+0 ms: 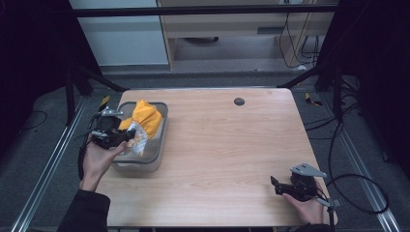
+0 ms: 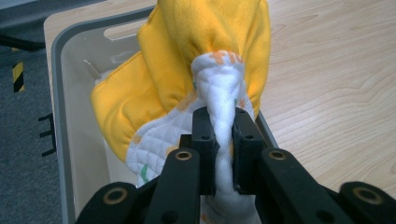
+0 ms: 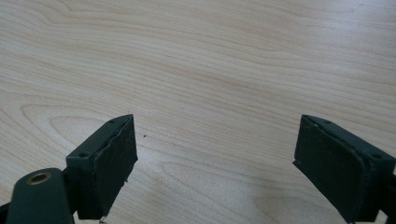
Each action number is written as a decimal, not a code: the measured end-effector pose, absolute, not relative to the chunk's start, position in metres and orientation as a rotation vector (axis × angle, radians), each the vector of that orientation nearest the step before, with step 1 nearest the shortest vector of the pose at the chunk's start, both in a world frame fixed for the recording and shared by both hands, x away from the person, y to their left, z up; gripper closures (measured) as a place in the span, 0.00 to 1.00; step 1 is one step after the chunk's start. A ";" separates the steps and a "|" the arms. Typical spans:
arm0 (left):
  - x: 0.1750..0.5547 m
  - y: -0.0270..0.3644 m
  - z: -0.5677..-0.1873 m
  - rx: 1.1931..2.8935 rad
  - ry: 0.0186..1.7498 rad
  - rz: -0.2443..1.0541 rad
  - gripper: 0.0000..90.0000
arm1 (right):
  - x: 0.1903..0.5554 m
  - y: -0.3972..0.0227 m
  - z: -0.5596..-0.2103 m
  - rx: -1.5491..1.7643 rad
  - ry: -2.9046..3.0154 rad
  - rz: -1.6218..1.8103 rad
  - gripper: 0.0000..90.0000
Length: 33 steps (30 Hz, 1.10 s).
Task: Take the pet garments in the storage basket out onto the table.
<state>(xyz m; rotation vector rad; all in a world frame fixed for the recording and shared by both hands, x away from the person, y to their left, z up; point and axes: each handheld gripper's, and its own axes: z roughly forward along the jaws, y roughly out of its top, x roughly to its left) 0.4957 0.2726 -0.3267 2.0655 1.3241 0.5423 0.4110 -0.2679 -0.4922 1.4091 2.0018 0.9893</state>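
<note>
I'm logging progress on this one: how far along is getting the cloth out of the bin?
Done: the left gripper is shut on a bunched white fold of the yellow cloth. In hand: the cloth is raised, but most of it hangs inside the grey bin. Left: clearing the rim and laying it on the table; the right gripper is open over bare wood.

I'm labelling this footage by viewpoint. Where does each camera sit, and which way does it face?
High view: above the person's side, facing forward and down on the table; forearms, left gripper, right gripper.
Left gripper view: along its jaws, clamped on the yellow-and-white cloth over the grey bin.
Right gripper view: along its open jaws at bare tabletop.
High and left gripper views share cloth and bin.
</note>
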 end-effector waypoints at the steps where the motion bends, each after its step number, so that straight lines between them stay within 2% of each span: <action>1: 0.496 0.273 -0.327 2.066 1.324 0.542 0.91 | 0.411 -0.268 -0.492 1.409 2.002 0.989 0.14; 33: 0.472 0.232 -0.303 2.114 1.113 0.497 0.91 | 0.411 -0.268 -0.492 1.405 1.999 0.990 0.14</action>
